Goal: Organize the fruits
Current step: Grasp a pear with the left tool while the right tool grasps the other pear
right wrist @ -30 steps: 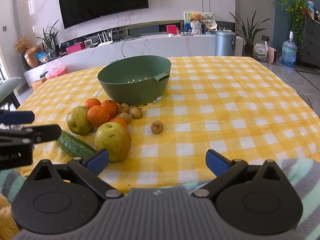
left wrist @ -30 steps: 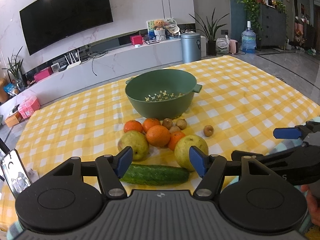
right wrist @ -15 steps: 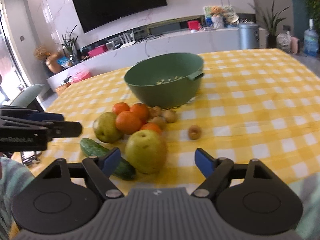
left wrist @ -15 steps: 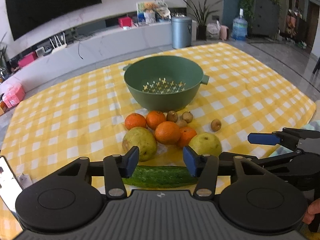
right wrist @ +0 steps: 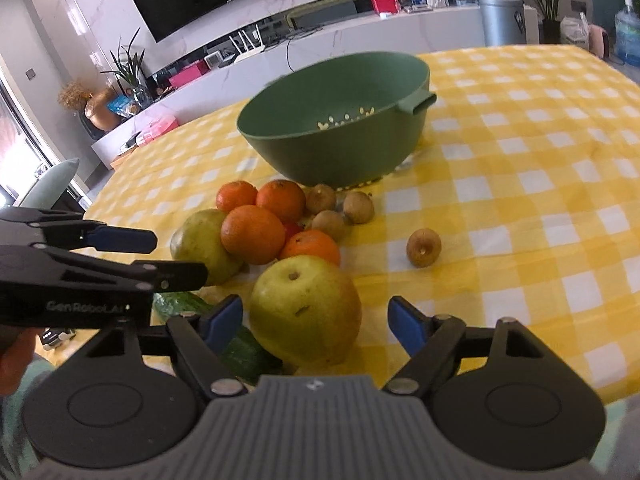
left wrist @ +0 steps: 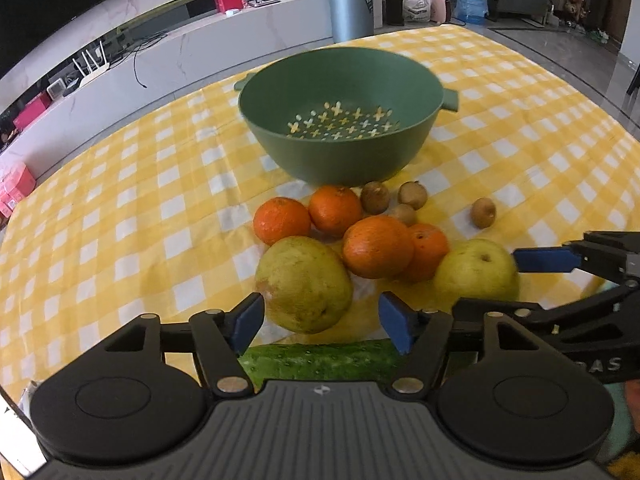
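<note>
Where pears (left wrist: 304,284) crowd, tablecloth (left wrist: 120,220) lies bare leftward.

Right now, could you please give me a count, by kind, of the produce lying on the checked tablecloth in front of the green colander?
Oranges: 4
Pears: 2
Small brown fruits: 4
Cucumber: 1
Total: 11, all on the cloth; none in the colander.
</note>
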`<state>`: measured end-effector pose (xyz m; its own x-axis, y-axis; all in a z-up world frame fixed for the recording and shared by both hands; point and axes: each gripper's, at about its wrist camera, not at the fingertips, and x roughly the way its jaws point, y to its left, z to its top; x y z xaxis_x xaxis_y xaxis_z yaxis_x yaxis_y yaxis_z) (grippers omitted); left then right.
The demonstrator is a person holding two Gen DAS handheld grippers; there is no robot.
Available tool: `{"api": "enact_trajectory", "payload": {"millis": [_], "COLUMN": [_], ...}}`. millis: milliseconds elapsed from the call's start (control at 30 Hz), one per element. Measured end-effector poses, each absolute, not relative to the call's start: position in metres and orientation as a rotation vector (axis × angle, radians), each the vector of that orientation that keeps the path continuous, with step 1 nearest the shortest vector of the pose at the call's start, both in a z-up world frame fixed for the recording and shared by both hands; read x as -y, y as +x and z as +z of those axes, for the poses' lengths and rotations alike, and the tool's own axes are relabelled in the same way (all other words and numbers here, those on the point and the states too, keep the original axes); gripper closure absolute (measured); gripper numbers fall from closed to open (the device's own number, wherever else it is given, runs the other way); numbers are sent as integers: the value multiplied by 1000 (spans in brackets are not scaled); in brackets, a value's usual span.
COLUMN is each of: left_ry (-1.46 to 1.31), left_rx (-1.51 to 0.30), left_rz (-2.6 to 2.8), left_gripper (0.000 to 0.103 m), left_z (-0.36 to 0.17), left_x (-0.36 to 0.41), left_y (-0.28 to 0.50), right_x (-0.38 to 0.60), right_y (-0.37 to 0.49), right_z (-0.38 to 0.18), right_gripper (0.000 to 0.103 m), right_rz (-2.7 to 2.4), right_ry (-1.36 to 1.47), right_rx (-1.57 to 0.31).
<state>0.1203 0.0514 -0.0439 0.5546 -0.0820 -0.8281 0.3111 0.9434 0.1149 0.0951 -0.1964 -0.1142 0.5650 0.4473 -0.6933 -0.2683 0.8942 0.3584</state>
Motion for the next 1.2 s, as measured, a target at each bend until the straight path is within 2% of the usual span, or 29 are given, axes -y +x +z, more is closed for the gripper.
{"api": "enact_trajectory", "payload": {"millis": [100, 400, 600, 633, 767, 1200], "left_ry": [256, 192, 162, 156, 141, -9], "left_rx": [-961, -949, -953, -950, -941, -935], "left_rz": [-207, -191, -185, -189, -192, -169], "left_gripper": [22, 22, 24, 27, 28, 28], "left_z": [-50, -62, -69, -69, -70, -62], "left_x": [-56, -61, -62, -63, -64, -85], "left_y": [125, 136, 142, 142, 140, 135], "right_x": [198, 197, 194, 193, 193, 206], "right_y": [98, 104, 105, 105, 105, 101], "right_z": [-119, -129, -130, -131, -131, -128], "right_gripper": [26, 30, 41, 41, 41, 41], "right_rz": [434, 458, 494, 494, 494, 442], "right_ry": [239, 253, 252, 246, 240, 266], "right_rx": [-888, -894, -884, -881, -879, -869]}}
